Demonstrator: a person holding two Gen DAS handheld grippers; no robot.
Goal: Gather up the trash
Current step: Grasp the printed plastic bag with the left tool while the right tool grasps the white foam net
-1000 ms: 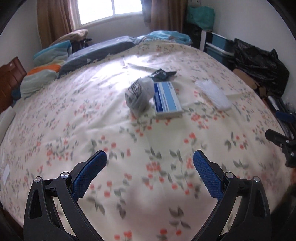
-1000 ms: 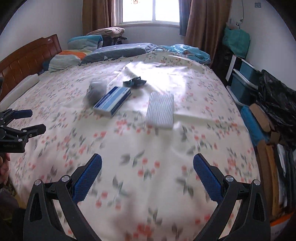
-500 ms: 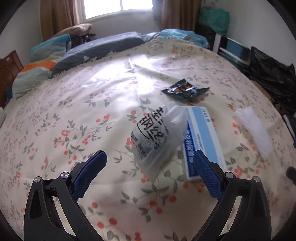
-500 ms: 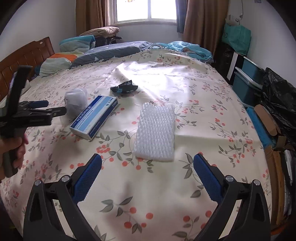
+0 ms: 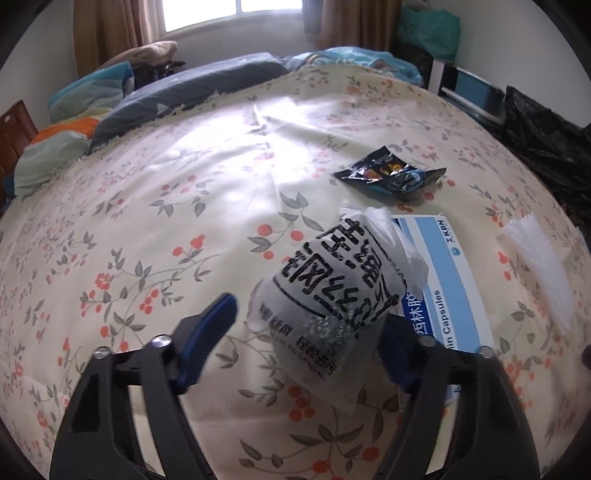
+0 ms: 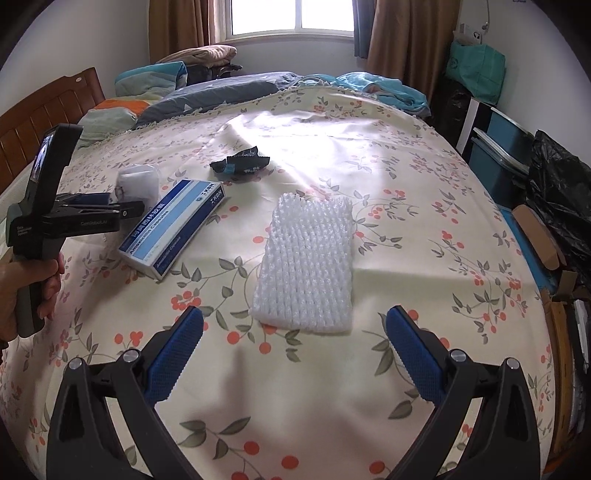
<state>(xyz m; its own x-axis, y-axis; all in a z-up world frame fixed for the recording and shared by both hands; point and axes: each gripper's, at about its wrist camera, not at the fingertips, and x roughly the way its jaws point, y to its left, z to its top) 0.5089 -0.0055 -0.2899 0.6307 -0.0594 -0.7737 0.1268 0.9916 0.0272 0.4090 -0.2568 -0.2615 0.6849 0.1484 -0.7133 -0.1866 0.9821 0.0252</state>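
My left gripper (image 5: 306,332) straddles the printed plastic bag (image 5: 328,295), jaws spread and not yet pinching, so I can lift it first. My right gripper (image 6: 295,343) hangs open before the foam net (image 6: 306,262). The medicine box (image 5: 443,280) crowds the bag's right side; the dark snack wrapper (image 5: 391,175) lies beyond on the bed (image 5: 166,221).

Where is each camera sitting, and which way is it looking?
Left wrist view: sits on the left hand-held gripper, looking forward along its blue fingers at the printed plastic bag between them on the bed.
Right wrist view: sits on the right hand-held gripper, looking over the bed at the white foam net; the person's left hand and the left gripper show at the left edge.
Both see: the bag, the blue medicine box, the dark snack wrapper, the foam net and the window.
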